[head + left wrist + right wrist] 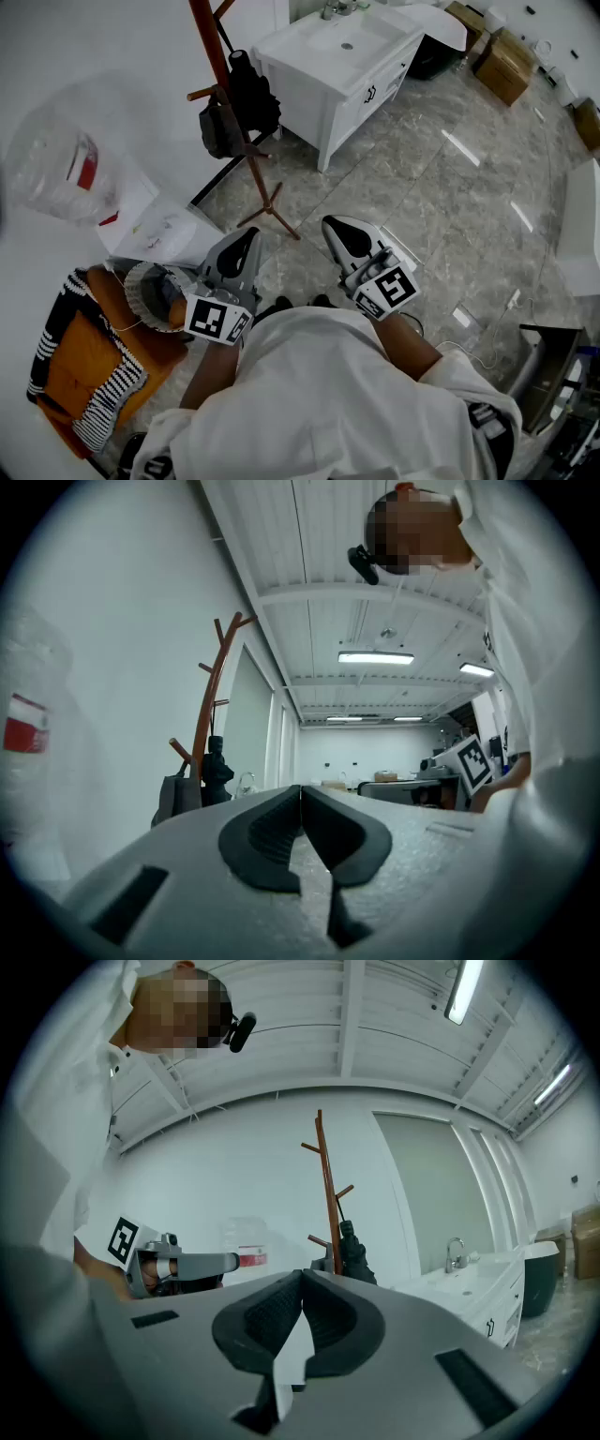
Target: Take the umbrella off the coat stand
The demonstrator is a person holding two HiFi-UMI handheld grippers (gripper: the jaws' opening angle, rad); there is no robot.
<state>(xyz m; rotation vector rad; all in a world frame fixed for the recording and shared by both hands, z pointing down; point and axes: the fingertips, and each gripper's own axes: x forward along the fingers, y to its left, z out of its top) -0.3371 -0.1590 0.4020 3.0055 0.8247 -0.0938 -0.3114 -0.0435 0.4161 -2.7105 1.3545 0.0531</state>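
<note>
A red-brown wooden coat stand [217, 58] rises at the top of the head view, against the white wall. A folded black umbrella [251, 89] hangs from one of its pegs, with a dark bag [216, 129] on a peg beside it. My left gripper [246, 236] and right gripper [336, 226] are held side by side near my body, well short of the stand, both shut and empty. In the left gripper view the stand [210, 714] and umbrella [217, 767] lie beyond the shut gripper [301, 789]. The right gripper view shows the umbrella [354, 1252] past its shut gripper [302, 1275].
A white sink cabinet [347, 70] stands right of the coat stand. At my left are a chair with orange and striped cloth [84, 375], a straw hat [150, 292] and white sheets [155, 225]. Cardboard boxes [506, 61] sit at the far right on the marble floor.
</note>
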